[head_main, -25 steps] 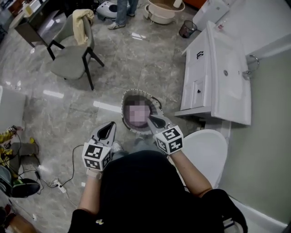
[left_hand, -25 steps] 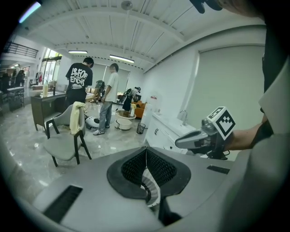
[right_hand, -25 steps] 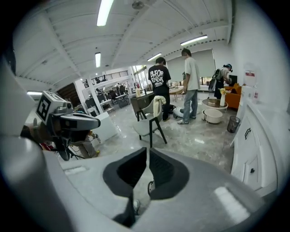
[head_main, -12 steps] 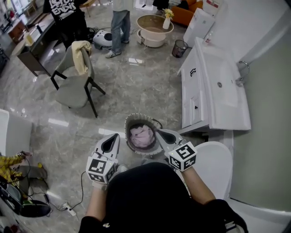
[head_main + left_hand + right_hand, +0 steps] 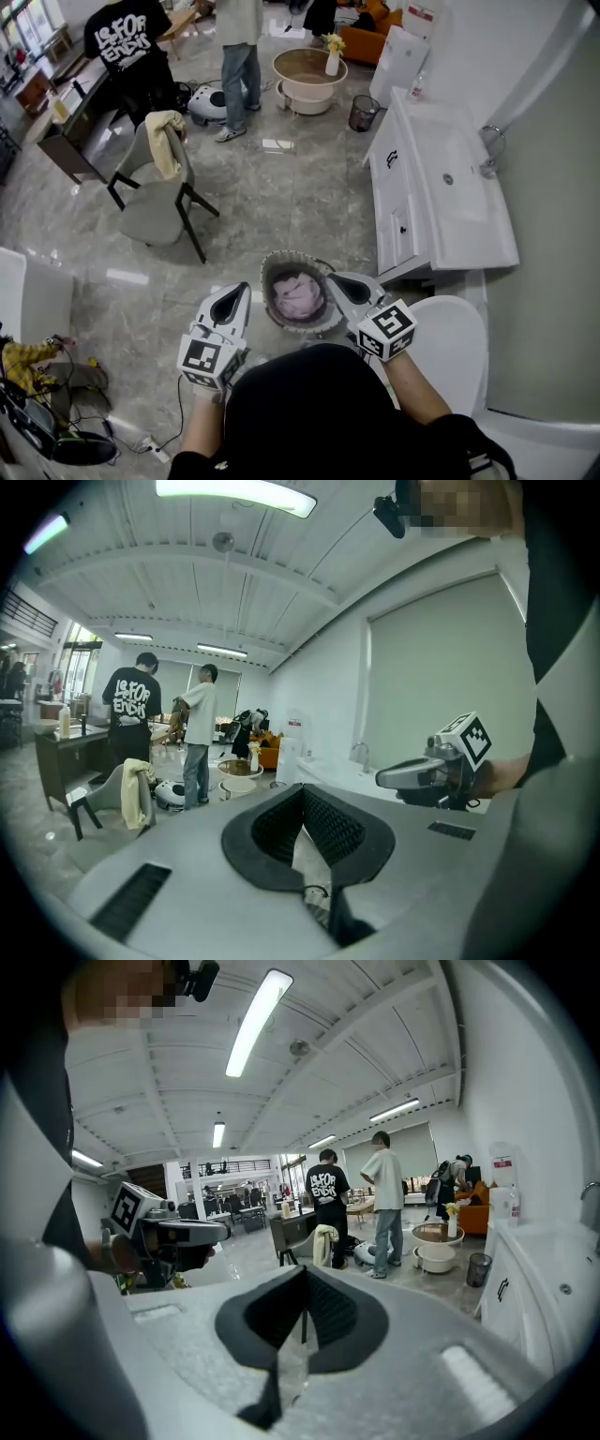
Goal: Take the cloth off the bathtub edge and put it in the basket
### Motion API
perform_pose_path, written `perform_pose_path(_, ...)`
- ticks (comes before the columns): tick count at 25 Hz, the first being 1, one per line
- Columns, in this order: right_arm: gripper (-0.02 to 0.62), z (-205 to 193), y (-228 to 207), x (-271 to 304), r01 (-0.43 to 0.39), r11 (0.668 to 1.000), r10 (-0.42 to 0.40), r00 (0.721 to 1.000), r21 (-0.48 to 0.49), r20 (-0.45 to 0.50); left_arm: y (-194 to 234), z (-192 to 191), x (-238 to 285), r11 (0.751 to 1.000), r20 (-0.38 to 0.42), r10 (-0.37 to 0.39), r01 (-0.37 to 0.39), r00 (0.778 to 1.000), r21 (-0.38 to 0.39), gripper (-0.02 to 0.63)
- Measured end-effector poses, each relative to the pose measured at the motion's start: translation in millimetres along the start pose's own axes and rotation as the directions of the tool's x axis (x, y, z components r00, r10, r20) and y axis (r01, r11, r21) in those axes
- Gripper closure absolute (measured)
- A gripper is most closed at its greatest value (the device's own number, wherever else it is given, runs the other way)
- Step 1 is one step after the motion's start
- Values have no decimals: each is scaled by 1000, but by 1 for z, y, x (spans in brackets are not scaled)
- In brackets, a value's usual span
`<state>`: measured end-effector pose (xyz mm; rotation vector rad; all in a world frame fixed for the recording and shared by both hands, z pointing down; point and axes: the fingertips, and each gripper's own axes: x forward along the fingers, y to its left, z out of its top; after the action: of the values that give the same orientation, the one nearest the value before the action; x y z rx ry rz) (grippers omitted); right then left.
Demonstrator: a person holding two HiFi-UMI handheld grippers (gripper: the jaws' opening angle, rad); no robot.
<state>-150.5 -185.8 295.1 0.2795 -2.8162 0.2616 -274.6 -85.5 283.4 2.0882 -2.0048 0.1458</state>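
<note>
- Cloth (image 5: 298,292): a pale pink bundle lying crumpled inside the basket (image 5: 266,286), below its rim.
- Basket: round and grey, upright on the grey marble floor (image 5: 281,178), near the front corner of the white washbasin cabinet (image 5: 441,197).
- Left hand-held gripper (image 5: 242,289): tip just beside the basket's left rim. In the left gripper view (image 5: 302,789) its two jaws meet at the tip, fully narrowed, with nothing between them.
- Right hand-held gripper (image 5: 333,278): tip overlapping the basket's right rim in the head view. In the right gripper view (image 5: 305,1269) its jaws are pressed together and carry nothing.
- Each gripper view also shows the other gripper held level alongside.
- Background: a grey chair (image 5: 150,211) with a yellow towel (image 5: 167,141) over its back stands well apart from the basket, toward the floor's far left. Two standing people appear beyond it.
</note>
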Motion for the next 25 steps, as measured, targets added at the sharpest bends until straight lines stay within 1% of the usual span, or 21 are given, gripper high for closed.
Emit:
perform_pose_path(7, 598, 12, 1, -3, -2, 1000, 2, 999, 2, 44, -8, 14, 5, 1000, 23, -5, 4, 1000, 14, 592)
perform_pose_path(14, 598, 17, 6, -1, -19, 1000, 20, 998, -15, 57, -13, 11, 9, 1000, 17, -16, 15, 1000, 21, 592)
perform_pose_path(25, 598, 9, 10, -2, -31, 1000, 31, 999, -5, 44, -13, 8, 9, 1000, 9, -11, 10, 1000, 15, 592)
